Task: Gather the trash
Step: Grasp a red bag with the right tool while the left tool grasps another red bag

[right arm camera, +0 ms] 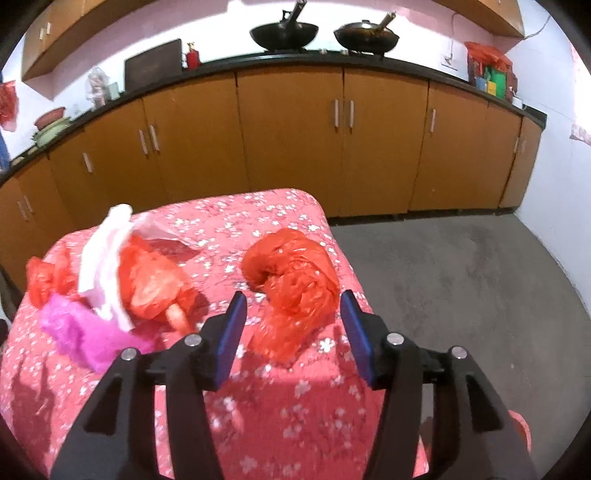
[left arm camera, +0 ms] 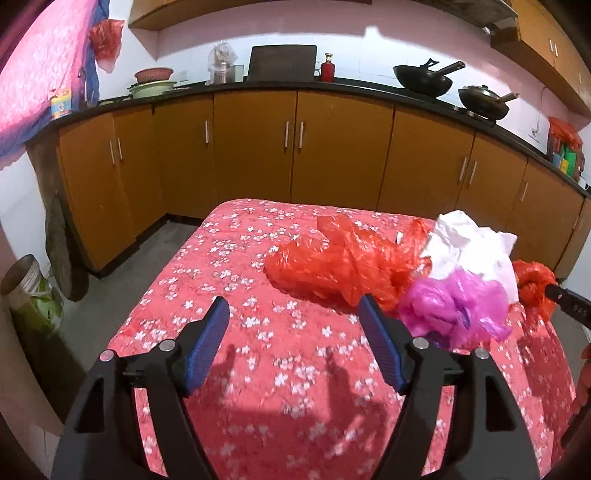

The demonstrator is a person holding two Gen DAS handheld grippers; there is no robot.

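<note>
Red cloth printed with small white flowers covered the table (left arm camera: 229, 280), and all the trash lay on it. From the left wrist camera, a loose red plastic bag (left arm camera: 332, 262) was spread at about 1 o'clock from the left gripper (left arm camera: 293, 314), with the tip of the gripper's right finger overlapping its near edge in the picture; whether they touched, I could not tell. Just to the right of this bag were a crumpled white paper (left arm camera: 469, 243) and, nearer to the camera, a bunched pink plastic bag (left arm camera: 450, 306), which touched both of them. A knotted red bag (left arm camera: 535, 284) sat at the far right edge, at about 2 o'clock.

The left gripper was released, its blue pads wide apart over bare cloth, with nothing between them. The right gripper (right arm camera: 291, 308) was also released and wide. In the right wrist camera the knotted red bag (right arm camera: 295, 284) lay at 12 o'clock, its near part between the two blue finger pads (right arm camera: 234, 332), but the pads did not press on it. The pile with the white paper (right arm camera: 101, 266), pink bag (right arm camera: 77, 332) and loose red bag (right arm camera: 151, 280) was at about 10 o'clock, apart from the knotted one.

Behind the table ran orange-brown cabinets (left arm camera: 258, 147) under a black counter, with two black woks (right arm camera: 284, 33) at 12 o'clock in the right camera. A coloured box (left arm camera: 61, 103) stood on the counter at 10 o'clock in the left camera, and its printing was too small to read. No other writing could be read.
</note>
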